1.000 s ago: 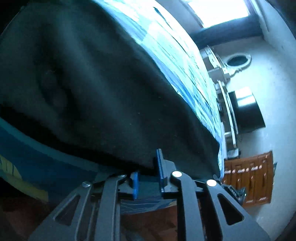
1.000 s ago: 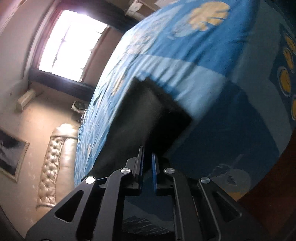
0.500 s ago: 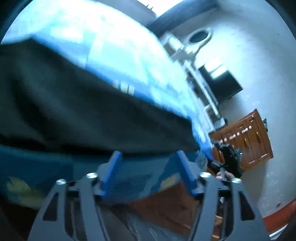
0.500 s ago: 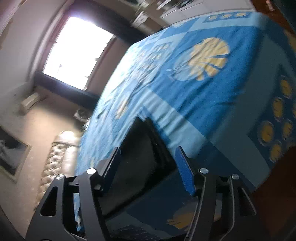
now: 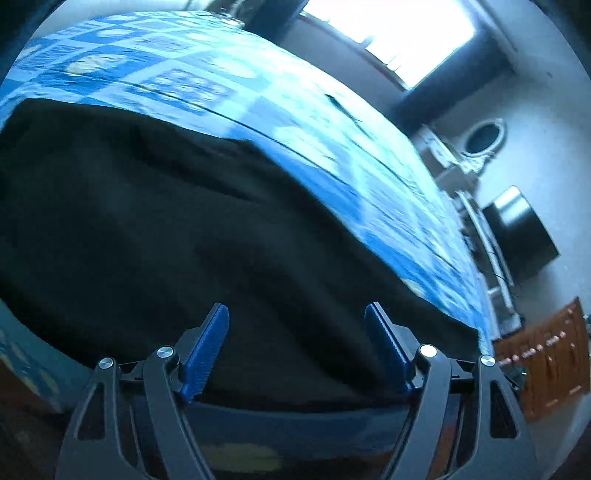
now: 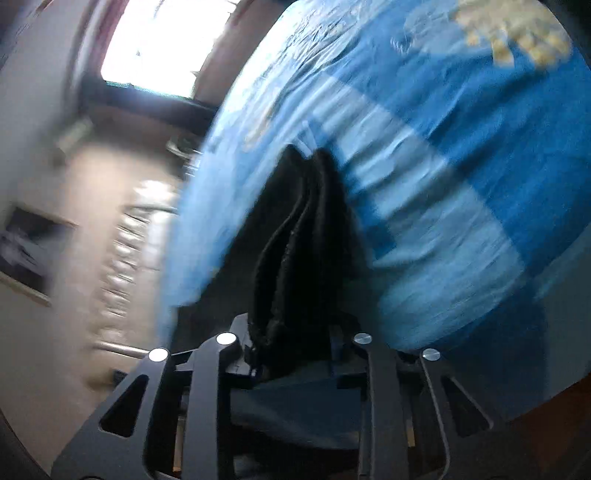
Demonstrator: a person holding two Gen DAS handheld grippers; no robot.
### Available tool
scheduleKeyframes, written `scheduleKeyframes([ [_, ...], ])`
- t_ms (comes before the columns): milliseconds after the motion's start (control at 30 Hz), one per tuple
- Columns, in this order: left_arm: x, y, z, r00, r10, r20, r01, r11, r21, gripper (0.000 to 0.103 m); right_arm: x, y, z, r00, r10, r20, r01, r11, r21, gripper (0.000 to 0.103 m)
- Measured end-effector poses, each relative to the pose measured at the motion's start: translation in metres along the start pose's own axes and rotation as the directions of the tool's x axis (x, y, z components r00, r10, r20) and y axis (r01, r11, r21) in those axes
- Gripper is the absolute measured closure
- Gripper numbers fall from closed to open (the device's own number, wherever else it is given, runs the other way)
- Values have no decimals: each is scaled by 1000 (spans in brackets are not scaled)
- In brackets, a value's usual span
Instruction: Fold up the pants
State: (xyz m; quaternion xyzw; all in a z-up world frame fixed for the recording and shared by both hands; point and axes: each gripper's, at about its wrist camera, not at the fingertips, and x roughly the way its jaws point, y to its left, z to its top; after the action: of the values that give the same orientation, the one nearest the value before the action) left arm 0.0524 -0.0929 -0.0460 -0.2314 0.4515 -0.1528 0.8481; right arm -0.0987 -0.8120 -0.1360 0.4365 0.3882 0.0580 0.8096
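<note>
The pants (image 5: pixel 177 229) are lying as a dark, wide slab on the near edge of the bed, over the blue patterned bedspread (image 5: pixel 258 96), and their near hem is running close to where the cover is dropping over the side. In the right wrist view the same pants (image 6: pixel 295 236) are showing as stacked layers with a thick piped seam, bunching up toward the camera. The cloth is looking soft and limp, fairly light, and it is sagging into shallow folds rather than holding a shape; it is probably going to drape and slide on itself, so a pinch through all the layers at a corner or along the hem seems the safest hold, not a grab in the loose middle.

The left gripper (image 5: pixel 297 321) is hovering just over the near edge of the pants with its blue fingers (image 5: pixel 207 347) spread wide, holding nothing; whether the tips are brushing the cloth I cannot tell. The right gripper (image 6: pixel 291 332) is drawn in around a bunch of the dark fabric, which is rising straight out from between its jaws, so it appears to be clamping the layered edge, though blur is hiding the fingertips themselves.

Beyond the bed, a bright window (image 5: pixel 399 33) and a wooden cabinet (image 5: pixel 546 362) are standing at the far wall.
</note>
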Motion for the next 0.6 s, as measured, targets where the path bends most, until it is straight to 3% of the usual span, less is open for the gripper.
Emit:
scheduleKeyframes([
  [100,-4,15,5,997,75,-8,-75,997,31,28,-5,-15,5,999,5,39,-7,999,36,80],
  [233,-16,45,10,995,94,-25,-93,994,51,28,-5,-22,5,998,31,51,-35,996,81,80],
  [333,-27,62,17,997,78,-16,-77,996,38,28,-15,-36,-3,990,115,87,-130,971,199,70],
  [400,-34,73,22,997,71,-3,-71,997,16,28,-28,-47,-4,977,139,162,-176,953,246,45],
  [467,-38,85,33,999,53,5,-53,998,-31,28,-41,-54,-1,967,137,213,-192,946,262,39],
  [600,-52,115,51,1000,10,4,-9,996,-92,27,-31,-43,22,989,105,102,-121,979,166,30],
])
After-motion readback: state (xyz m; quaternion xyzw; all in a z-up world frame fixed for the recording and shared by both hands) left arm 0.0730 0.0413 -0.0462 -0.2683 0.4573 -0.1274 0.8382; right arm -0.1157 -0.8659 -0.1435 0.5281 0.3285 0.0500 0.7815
